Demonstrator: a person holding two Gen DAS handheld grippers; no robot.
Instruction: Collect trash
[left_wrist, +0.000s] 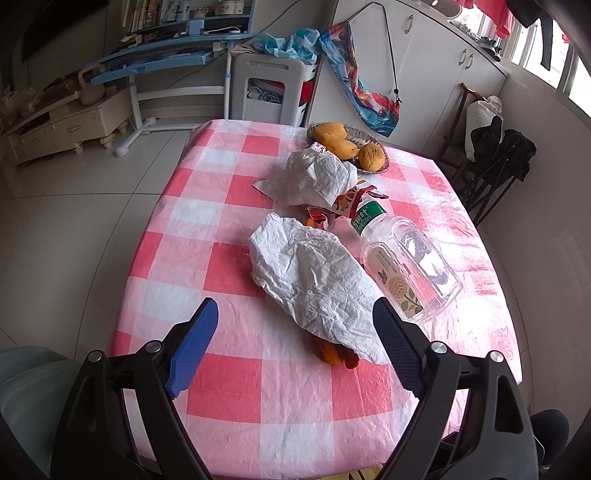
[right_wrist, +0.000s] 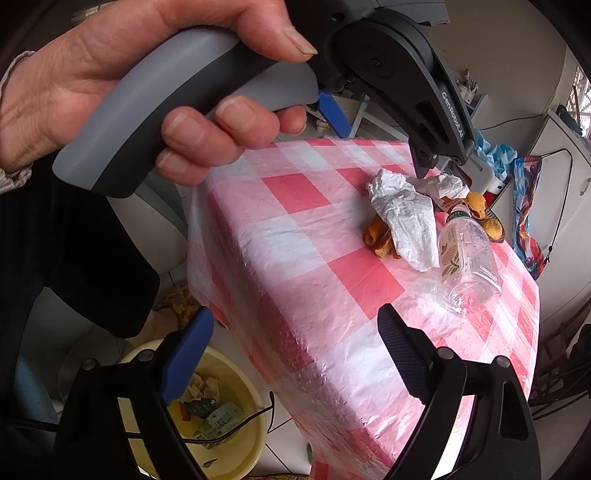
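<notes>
Your left claw (left_wrist: 291, 310) hangs wide open over the checked bench (left_wrist: 236, 373), the nearest crumpled paper (left_wrist: 314, 273) lying between its tips with an empty bottle (left_wrist: 410, 262) just beside. Your right claw (right_wrist: 295, 325) also gapes, holding nothing, above the yellow bucket (right_wrist: 243, 435).

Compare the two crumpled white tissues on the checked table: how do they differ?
The near tissue lies long and flattened, draped over orange peel; the far tissue is bunched higher, resting against the fruit basket and on a red snack wrapper. The near tissue lies beside the empty bottle's body; the far one sits beyond its cap. Both are white, wrinkled and ungripped.
</notes>
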